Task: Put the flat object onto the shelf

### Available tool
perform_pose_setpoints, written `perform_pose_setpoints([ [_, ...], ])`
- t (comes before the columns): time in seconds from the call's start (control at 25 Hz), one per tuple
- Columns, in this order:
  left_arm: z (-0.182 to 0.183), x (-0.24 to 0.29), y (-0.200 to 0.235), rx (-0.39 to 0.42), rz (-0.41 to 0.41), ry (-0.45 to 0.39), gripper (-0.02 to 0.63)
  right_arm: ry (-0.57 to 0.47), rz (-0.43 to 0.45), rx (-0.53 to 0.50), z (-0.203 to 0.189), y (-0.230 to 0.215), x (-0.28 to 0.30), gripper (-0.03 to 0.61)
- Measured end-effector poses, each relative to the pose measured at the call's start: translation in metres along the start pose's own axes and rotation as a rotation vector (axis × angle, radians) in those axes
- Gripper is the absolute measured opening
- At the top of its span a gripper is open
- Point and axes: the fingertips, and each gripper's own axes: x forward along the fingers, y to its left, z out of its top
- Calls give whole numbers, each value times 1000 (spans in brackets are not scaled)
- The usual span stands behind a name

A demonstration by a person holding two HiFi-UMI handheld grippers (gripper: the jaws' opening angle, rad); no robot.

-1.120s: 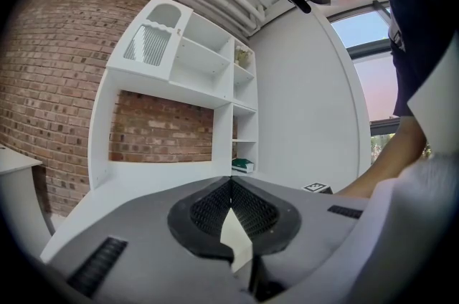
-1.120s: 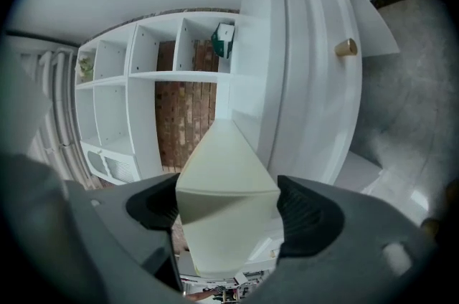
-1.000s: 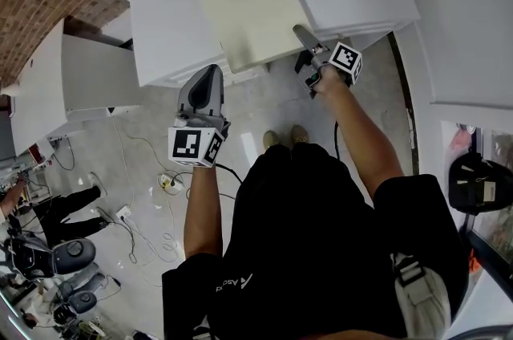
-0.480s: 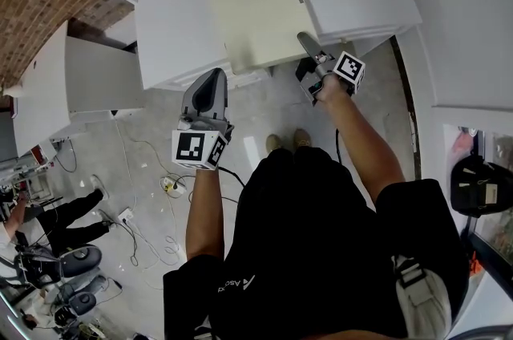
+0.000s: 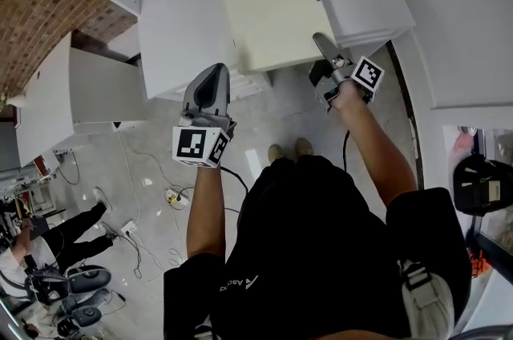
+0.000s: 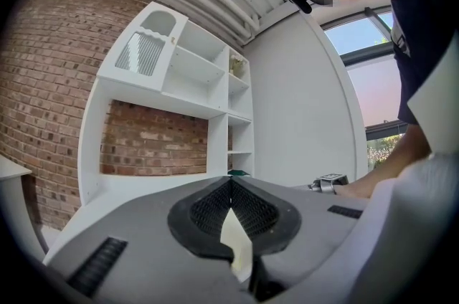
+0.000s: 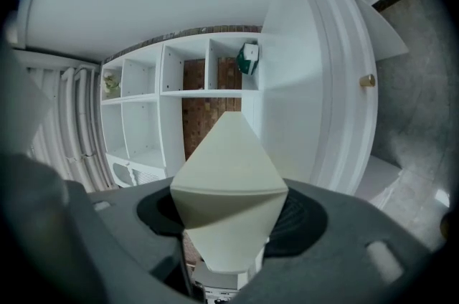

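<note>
We are clamping the right gripper [image 5: 324, 45] on the 5 o'clock corner of the cream flat object [image 5: 271, 6], with the jaws partly apart and the pads pressing on the panel. The object is lying at 12 o'clock, over the white shelf unit [image 5: 176, 26]. We are holding the left gripper [image 5: 215, 75] at 9 o'clock, jaws together.

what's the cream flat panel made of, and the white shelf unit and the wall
Cream flat panel: rigid plastic or painted board, matte, even colour, thin straight edge; unclear which. White shelf unit: probably painted or laminated wood, smooth. Red-brown wall: bare brick, mortar lines visible.
</note>
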Motion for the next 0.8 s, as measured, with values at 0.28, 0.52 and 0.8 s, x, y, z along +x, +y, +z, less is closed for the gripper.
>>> perform_pose_setpoints([
  [0.28,34,11,-7,23,-27,-37,-2,-13,33,-18,14,68,-16,272],
  [0.52,71,17,-10,51,-41,-74,-2,-21,73,-6,23,132,-25,272],
  [0.8,100,16,-8,72,-46,-110,-2,-17,156,-1,26,217,-26,272],
])
